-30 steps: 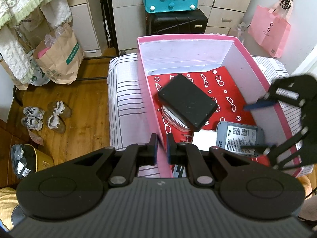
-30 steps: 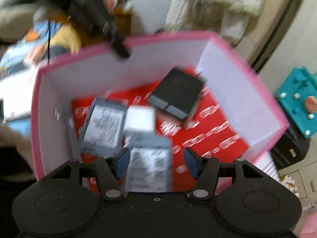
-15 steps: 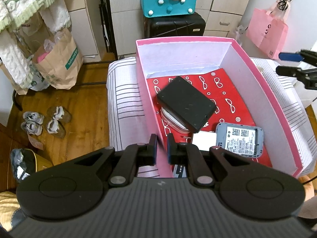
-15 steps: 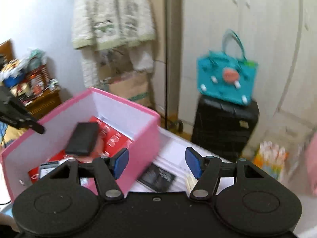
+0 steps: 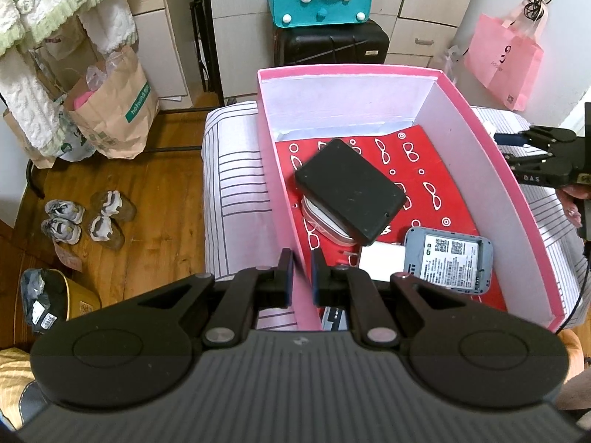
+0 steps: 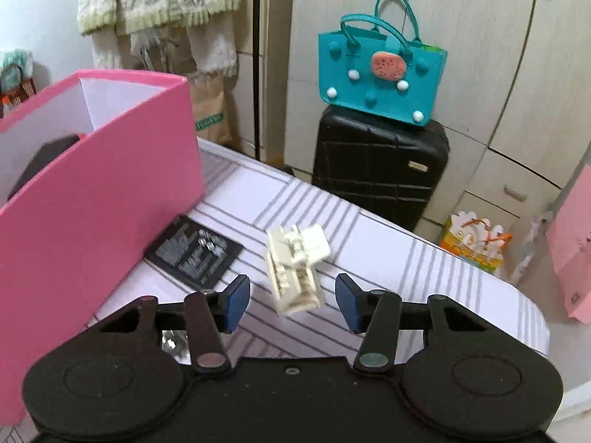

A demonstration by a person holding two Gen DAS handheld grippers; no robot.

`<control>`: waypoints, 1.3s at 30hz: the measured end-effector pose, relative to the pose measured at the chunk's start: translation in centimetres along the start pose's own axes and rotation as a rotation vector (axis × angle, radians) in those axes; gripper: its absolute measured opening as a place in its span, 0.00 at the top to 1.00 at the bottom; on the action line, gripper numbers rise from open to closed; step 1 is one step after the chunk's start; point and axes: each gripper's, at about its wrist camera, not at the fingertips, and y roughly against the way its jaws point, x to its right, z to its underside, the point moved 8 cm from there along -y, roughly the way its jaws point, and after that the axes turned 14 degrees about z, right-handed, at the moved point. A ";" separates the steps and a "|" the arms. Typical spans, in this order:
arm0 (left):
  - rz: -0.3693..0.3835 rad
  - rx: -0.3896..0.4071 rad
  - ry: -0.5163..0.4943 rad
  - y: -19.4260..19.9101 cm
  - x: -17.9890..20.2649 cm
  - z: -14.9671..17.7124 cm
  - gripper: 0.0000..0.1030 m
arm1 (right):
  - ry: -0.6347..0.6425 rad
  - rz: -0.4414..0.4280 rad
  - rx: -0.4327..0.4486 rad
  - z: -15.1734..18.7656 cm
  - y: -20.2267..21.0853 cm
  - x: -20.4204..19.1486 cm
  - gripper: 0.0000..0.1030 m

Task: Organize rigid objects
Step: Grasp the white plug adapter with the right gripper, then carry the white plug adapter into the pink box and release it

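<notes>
Pinching the near wall of the tall pink cardboard box [image 5: 280,199], the left gripper [image 5: 299,277] steadies it. Farther right, the right gripper [image 6: 291,301] hangs wide open over the cream plastic hair clip [image 6: 295,269] on the striped cloth [image 6: 388,258]. Next job, I think: close on it and carry it into the box.

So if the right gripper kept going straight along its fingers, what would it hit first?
Most likely the cream plastic hair claw clip lying on the striped white cloth: it sits between the open right gripper fingers, just ahead. Depth is hard to judge.
</notes>
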 end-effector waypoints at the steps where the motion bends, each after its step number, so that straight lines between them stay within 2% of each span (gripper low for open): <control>1: -0.002 -0.001 -0.001 0.0 0.0 0.0 0.91 | -0.024 -0.005 0.014 -0.2 -0.1 0.1 0.46; 3: -0.009 -0.006 -0.007 -0.1 0.1 -0.1 0.91 | -0.092 -0.005 0.027 -0.5 -0.8 0.4 0.66; 7: -0.019 -0.009 -0.020 0.0 0.3 -0.3 0.91 | -0.184 -0.005 0.041 -1.0 -0.7 0.7 0.81; 14: -0.020 -0.007 -0.029 0.2 0.4 -0.2 0.91 | -0.249 -0.105 0.102 -3.1 4.2 -0.2 0.81; 23: -0.016 0.002 -0.021 0.4 0.2 -0.4 0.92 | -0.136 -0.340 0.197 -6.7 12.1 -7.1 0.81; 26: -0.021 0.003 -0.033 0.4 0.2 -0.4 0.93 | -0.051 -0.343 0.227 -7.5 13.2 -9.8 0.81; 30: -0.030 0.008 -0.047 0.3 0.3 -0.4 0.93 | 0.008 -0.320 0.158 -7.6 11.0 -12.7 0.81; 33: -0.029 0.004 -0.048 0.3 0.4 -0.3 0.93 | 0.063 -0.253 0.122 -7.1 9.0 -14.1 0.81; 35: -0.024 0.002 -0.049 0.3 0.4 -0.3 0.93 | 0.108 -0.255 0.094 -6.6 7.9 -15.0 0.81; 39: -0.015 0.003 -0.052 0.3 0.3 -0.3 0.93 | 0.156 -0.198 0.103 -6.5 6.9 -15.5 0.81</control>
